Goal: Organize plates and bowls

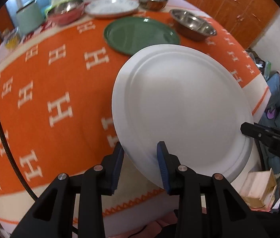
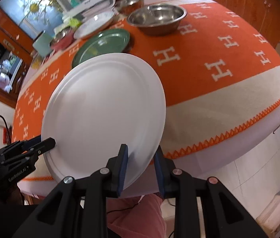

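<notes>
A large white plate (image 1: 181,107) (image 2: 104,111) hangs tilted in the air over the near edge of the table. My left gripper (image 1: 140,154) is shut on its near rim, one blue pad above and one below. My right gripper (image 2: 141,152) is shut on the opposite side of the same rim. Each wrist view shows the other gripper's tip at the plate's edge: the right gripper (image 1: 259,134) and the left gripper (image 2: 40,144). A green plate (image 1: 140,33) (image 2: 104,43) lies flat on the cloth beyond the white one.
An orange cloth with white H marks (image 1: 40,79) (image 2: 209,45) covers the table. A steel bowl (image 1: 193,24) (image 2: 157,15), a patterned white plate (image 1: 112,7), a second steel bowl (image 1: 152,0), a pink bowl (image 1: 66,11) and a mint container (image 1: 29,18) stand at the far side.
</notes>
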Demonstrator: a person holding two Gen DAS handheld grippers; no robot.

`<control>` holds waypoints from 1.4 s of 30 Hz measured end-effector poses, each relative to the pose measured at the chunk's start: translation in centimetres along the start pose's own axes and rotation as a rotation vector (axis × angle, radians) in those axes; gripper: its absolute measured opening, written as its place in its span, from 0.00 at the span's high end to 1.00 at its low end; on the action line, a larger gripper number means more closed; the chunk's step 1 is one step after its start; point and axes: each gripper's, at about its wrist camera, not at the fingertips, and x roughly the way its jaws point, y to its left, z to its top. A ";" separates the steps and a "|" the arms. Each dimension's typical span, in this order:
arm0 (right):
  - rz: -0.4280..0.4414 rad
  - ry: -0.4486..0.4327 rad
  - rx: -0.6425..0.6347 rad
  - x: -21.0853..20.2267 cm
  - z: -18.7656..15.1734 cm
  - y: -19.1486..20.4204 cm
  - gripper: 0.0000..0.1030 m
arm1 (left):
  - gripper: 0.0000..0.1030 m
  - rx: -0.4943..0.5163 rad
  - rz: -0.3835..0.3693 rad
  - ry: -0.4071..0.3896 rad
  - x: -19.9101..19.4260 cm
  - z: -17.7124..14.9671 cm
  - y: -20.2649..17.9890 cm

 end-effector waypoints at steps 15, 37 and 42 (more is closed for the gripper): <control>-0.081 -0.025 -0.161 2.7 0.5 0.0 0.69 | 0.69 -0.129 0.000 0.004 3.1 -1.7 -0.4; -0.126 -0.048 -0.154 1.8 0.5 1.0 0.51 | 0.54 -0.090 0.032 0.028 0.2 -2.0 1.0; -0.126 -0.078 -0.141 0.8 1.1 1.7 0.46 | 0.52 -0.097 0.014 0.016 -1.5 -1.3 2.2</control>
